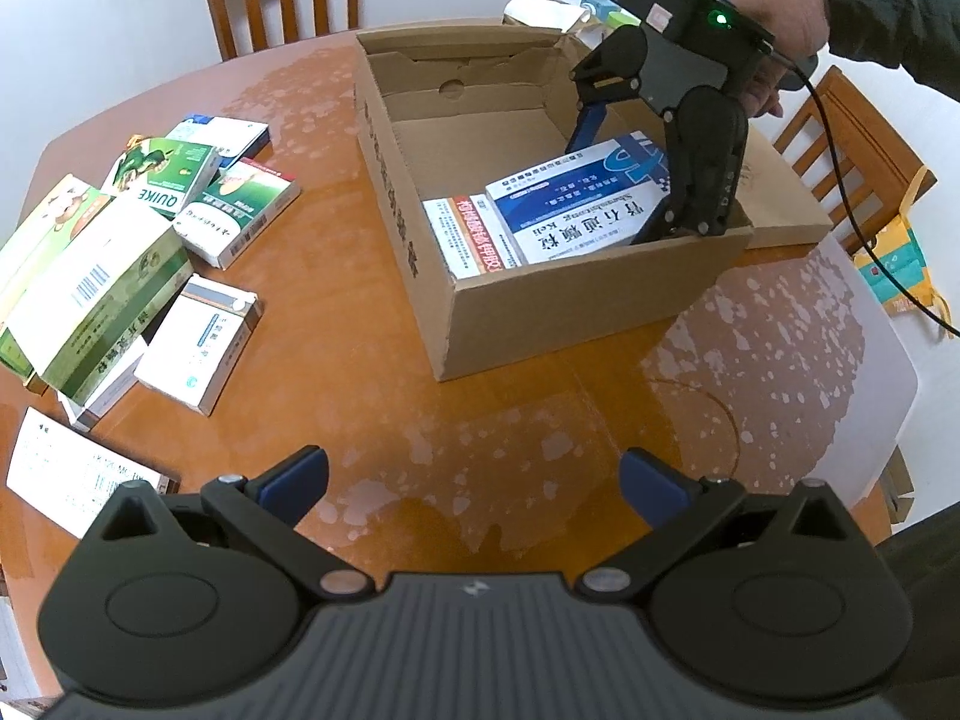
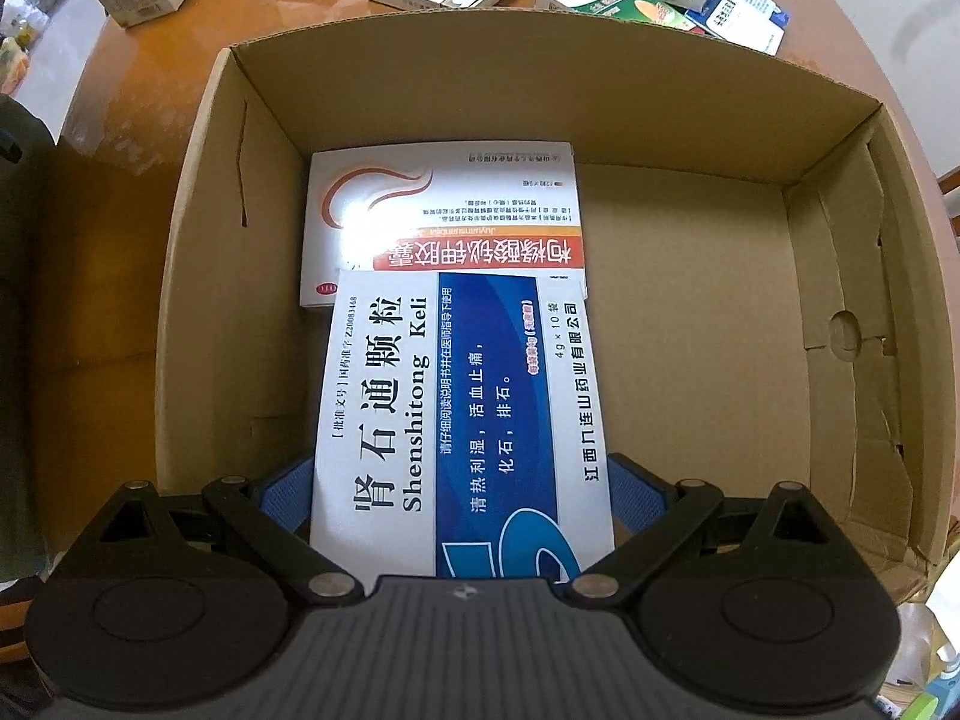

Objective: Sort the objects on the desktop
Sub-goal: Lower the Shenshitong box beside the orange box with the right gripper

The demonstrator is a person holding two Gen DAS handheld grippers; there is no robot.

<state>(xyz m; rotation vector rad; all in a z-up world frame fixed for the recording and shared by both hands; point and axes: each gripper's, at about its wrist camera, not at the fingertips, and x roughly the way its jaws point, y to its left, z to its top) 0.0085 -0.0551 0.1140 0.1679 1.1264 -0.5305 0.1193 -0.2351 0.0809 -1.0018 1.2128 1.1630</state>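
The right gripper [image 2: 462, 480] pinches the blue box [image 2: 462, 408] by its long sides, inside the carton [image 1: 600, 294], with the box's far end lying over the near edge of the orange box [image 2: 444, 216] on the carton floor. Let go from this tilt and it could slide or end up propped askew on the orange one — or, if the pads [image 2: 636, 498] cling, get dragged back up. The left gripper [image 1: 474, 480] hangs spread and empty over the desk's [image 1: 360, 360] near edge, well apart from the pile [image 1: 138, 240] at its left edge
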